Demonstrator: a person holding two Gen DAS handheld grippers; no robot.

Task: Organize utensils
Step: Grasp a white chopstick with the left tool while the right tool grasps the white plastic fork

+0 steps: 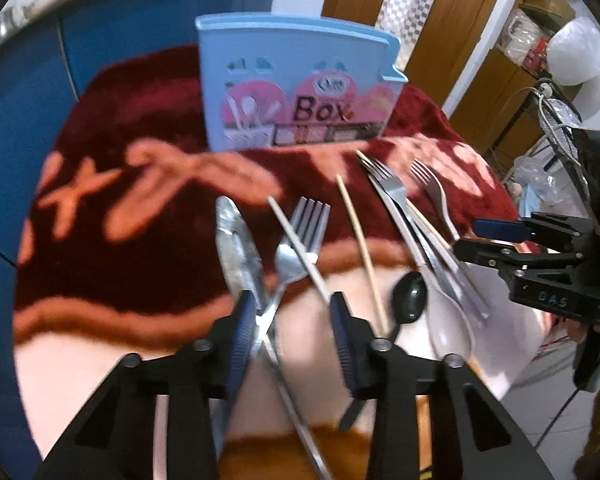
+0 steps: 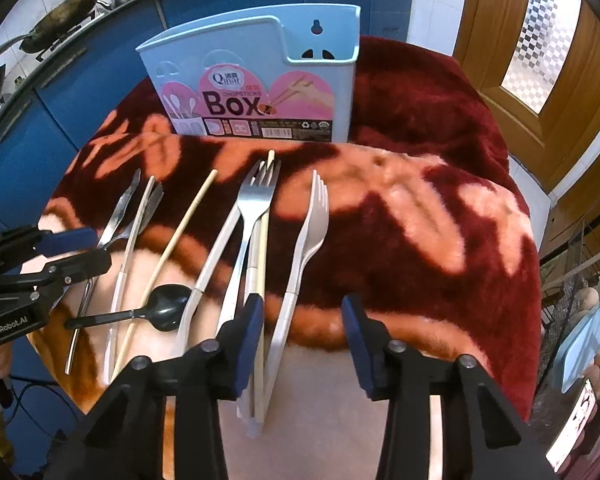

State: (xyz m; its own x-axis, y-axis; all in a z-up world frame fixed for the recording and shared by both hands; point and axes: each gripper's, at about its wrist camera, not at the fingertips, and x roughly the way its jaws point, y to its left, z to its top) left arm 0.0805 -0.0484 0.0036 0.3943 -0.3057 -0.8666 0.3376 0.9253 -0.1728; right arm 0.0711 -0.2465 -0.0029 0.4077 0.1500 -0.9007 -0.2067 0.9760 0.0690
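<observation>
Both spread: left hand-held gripper (image 1: 296, 320) straddles a steel fork (image 1: 300, 240); right hand-held gripper (image 2: 302, 332) straddles a white fork (image 2: 306, 240).

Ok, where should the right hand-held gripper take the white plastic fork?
Grip the white plastic fork across its narrow handle, near the end, coming from above. It lies flat, apart from the pile, tines toward the box, its handle between the right hand-held gripper's open jaws.
</observation>
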